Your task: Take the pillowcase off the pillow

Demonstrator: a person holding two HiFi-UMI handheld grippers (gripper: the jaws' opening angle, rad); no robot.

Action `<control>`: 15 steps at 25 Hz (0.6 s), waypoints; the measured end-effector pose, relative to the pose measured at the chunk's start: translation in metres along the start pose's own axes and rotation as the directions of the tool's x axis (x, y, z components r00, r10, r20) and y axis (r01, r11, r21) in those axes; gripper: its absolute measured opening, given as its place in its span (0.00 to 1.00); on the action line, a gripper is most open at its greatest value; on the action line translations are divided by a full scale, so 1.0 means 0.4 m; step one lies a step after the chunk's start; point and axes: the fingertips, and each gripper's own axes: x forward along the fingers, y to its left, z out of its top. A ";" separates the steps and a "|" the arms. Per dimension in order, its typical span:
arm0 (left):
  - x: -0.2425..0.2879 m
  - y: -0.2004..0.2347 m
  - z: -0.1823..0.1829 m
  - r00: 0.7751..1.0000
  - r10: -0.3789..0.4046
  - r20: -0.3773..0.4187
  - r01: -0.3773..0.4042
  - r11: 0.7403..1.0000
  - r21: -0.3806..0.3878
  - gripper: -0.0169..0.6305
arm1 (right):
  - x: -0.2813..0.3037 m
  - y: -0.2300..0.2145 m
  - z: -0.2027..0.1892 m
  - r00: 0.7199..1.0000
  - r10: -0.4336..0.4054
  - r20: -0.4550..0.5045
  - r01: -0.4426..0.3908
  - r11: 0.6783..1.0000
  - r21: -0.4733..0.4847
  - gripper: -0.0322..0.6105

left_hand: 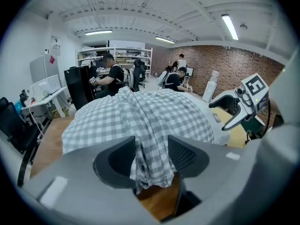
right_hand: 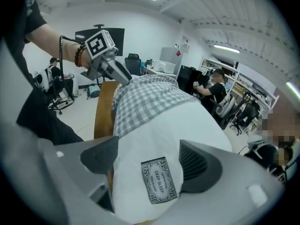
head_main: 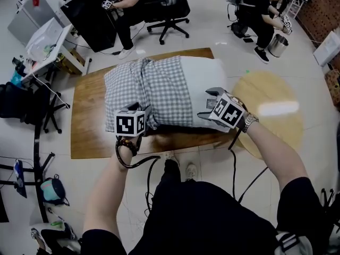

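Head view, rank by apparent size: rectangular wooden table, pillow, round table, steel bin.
1. rectangular wooden table
2. pillow
3. round table, partly behind the arm
4. steel bin, farther away, so only apparently smallest

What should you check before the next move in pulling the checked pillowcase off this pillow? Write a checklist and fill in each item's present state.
1. Left gripper clamped on the pillowcase: not ok; bunched fabric sits between its jaws, but they stand apart.
2. Right gripper holding the pillow: not ok; its jaws are open around the labelled white corner.
3. Pillowcase partly off: ok; the pillow's white end is bare.
4. Pillow resting on the table: ok.
5. Far edge of the pillowcase free of snags: cannot tell.
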 end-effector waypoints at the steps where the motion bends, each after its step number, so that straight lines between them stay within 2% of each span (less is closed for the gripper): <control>1: 0.001 -0.003 -0.016 1.000 0.012 0.003 -0.012 1.000 -0.015 0.38 | 0.002 0.003 0.000 1.000 -0.013 0.002 0.013 1.000 -0.023 0.69; 8: 0.028 -0.044 -0.126 0.998 0.062 0.020 -0.060 0.993 -0.103 0.41 | 0.015 0.038 -0.018 0.993 -0.117 -0.002 0.114 0.974 -0.196 0.71; 15: 0.069 -0.039 -0.189 0.997 0.075 -0.019 -0.077 0.987 -0.143 0.43 | 0.081 0.034 -0.060 0.973 -0.214 -0.083 0.177 0.929 -0.324 0.71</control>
